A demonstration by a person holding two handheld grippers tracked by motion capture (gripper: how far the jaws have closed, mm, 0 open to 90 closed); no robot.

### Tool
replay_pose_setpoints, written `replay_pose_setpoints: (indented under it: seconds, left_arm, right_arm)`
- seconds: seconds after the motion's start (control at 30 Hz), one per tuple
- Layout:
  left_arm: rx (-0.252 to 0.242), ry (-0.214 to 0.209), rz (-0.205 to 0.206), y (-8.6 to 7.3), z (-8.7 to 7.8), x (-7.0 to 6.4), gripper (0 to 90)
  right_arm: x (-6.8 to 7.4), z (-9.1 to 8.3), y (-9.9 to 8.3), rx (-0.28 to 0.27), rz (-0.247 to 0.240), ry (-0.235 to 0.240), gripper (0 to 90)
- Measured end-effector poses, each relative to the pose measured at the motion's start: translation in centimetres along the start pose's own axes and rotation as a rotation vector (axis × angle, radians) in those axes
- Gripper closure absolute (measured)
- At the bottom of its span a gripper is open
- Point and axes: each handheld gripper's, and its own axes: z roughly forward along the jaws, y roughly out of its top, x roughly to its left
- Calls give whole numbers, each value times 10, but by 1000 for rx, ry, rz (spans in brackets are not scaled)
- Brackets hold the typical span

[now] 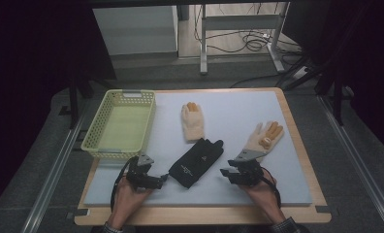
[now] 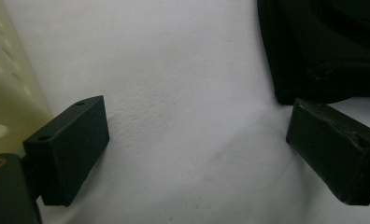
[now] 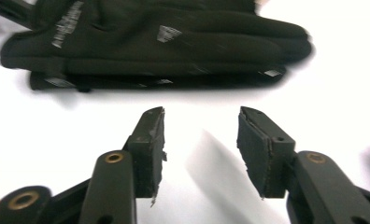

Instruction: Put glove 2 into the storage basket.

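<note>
Nothing is put away yet, I think: the green basket (image 1: 118,127) stands empty, and all three gloves lie on the white mat (image 1: 238,184). The black glove (image 1: 196,162) lies between my grippers. My left gripper (image 1: 162,180) is spread wide just beside its cuff, my right gripper (image 1: 225,173) also spread, holding nothing.

Left hand (image 1: 127,194): enters from the table's near edge, wrapped around its gripper.
Left gripper (image 1: 163,178): low, pointing right, jaws spread wide, nothing between them.
Right hand (image 1: 263,190): enters from the near edge, gripping its tool.
Right gripper (image 1: 225,173): low, pointing left, jaws parted, nothing held.
</note>
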Motion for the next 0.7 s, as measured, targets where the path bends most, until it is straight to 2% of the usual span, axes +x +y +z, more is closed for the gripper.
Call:
replay_pose_setpoints:
  seconds: [0.23,0.4,0.5,0.7]
  left_arm:
    - [3,1,5,0,0,0,58]
    - [2,2,5,0,0,0,57]
    - [1,0,3,0,0,0,56]
    - [0,-2,-1,0,0,0,54]
  right_arm:
    - [-22,-14,-19,10,34,-81,390]
    - [-29,-17,-31,27,39,-119,317]
    - [-30,-16,-31,31,36,-111,267]
    - [-29,-15,-32,34,38,-119,238]
